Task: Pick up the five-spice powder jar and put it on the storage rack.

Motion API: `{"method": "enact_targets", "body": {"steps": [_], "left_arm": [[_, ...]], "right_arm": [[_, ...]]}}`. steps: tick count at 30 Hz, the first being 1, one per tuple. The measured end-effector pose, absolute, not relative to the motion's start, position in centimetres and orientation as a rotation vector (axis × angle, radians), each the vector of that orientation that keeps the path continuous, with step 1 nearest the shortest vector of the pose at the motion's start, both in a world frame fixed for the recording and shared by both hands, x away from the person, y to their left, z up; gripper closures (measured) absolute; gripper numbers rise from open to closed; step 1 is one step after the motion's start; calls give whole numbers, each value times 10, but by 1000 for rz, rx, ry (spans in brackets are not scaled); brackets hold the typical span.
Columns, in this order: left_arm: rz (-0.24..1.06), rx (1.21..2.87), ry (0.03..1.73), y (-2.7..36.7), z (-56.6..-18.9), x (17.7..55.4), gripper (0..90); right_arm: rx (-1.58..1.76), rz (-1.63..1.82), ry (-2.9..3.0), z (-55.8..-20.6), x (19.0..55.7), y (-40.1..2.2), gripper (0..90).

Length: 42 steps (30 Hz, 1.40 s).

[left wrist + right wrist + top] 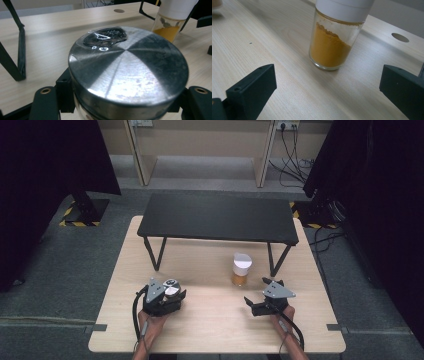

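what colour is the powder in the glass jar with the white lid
Orange-yellow powder, about half filling the glass jar; it shows best in the right gripper view.

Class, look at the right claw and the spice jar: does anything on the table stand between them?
Nothing visible does. The right claw stands open, facing the spice jar, with bare wooden table between its jaws and the glass.

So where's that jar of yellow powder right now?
The jar of yellow powder stands on the wooden table, right of centre in the high view, just ahead of the open right gripper and near the black stand's right leg.
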State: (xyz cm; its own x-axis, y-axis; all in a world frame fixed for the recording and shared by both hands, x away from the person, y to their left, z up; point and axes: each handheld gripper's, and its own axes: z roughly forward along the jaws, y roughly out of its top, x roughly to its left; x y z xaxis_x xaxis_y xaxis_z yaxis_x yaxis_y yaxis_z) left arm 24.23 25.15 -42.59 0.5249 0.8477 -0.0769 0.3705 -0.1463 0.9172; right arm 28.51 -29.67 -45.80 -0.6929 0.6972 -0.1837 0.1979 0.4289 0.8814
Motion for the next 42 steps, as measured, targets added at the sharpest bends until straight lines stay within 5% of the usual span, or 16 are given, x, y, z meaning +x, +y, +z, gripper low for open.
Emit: {"method": "enact_targets", "body": {"steps": [24, 42], "left_arm": [[544, 1734, 920, 273, -296, 289, 306], [543, 1738, 952, 258, -239, 331, 306]], "right_arm": [[751, 1228, 2153, -458, 286, -297, 7], [746, 1233, 2154, -458, 286, -298, 8]]}}
